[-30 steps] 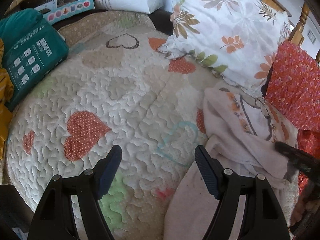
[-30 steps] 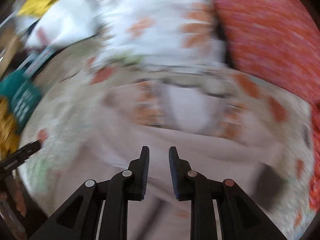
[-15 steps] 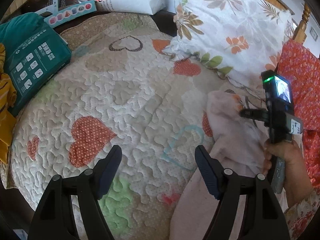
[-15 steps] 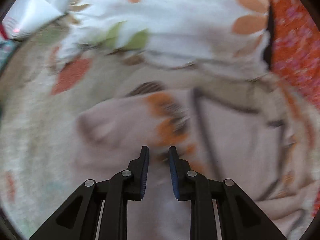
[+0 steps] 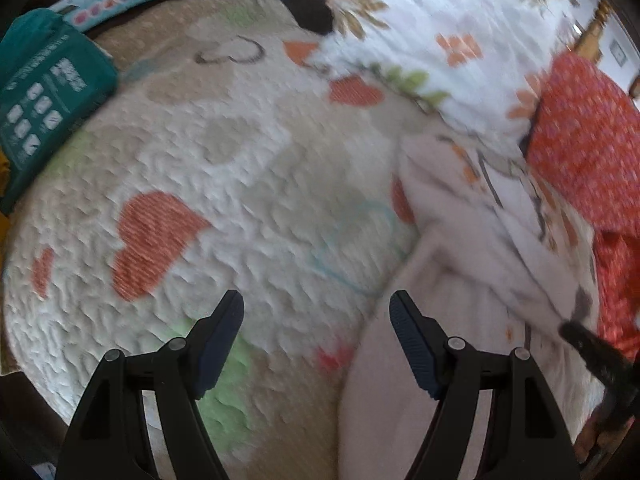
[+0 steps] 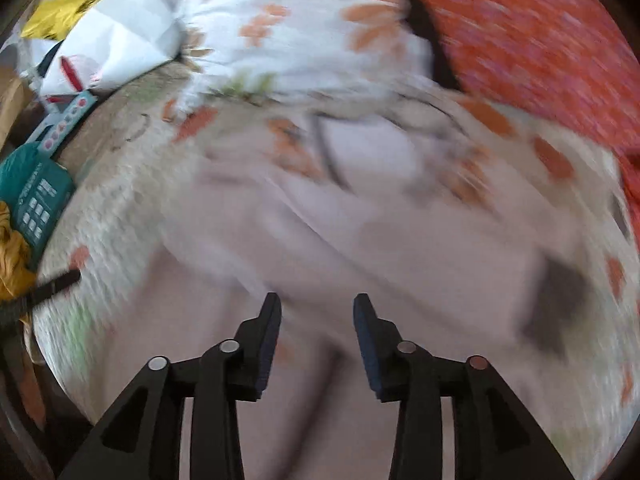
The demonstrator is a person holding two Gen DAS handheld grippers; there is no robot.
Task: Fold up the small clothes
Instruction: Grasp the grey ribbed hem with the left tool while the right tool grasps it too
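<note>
A pale pink small garment (image 5: 460,248) with orange and dark print lies crumpled on the heart-patterned quilt (image 5: 224,184), right of centre in the left wrist view. It fills the middle of the blurred right wrist view (image 6: 360,240). My left gripper (image 5: 316,308) is open and empty above the quilt, just left of the garment's edge. My right gripper (image 6: 317,308) is open and empty above the garment. Its tip shows in the left wrist view (image 5: 592,348) at the lower right.
A floral white pillow (image 5: 440,40) lies at the back and an orange-red patterned cushion (image 5: 588,152) at the right. A teal package (image 5: 44,100) sits at the left edge of the quilt. A white bag (image 6: 116,40) lies at the back left.
My right gripper has opened and pulled back from the garment's far printed part toward the near side. The left gripper stayed open and shifted only slightly.
</note>
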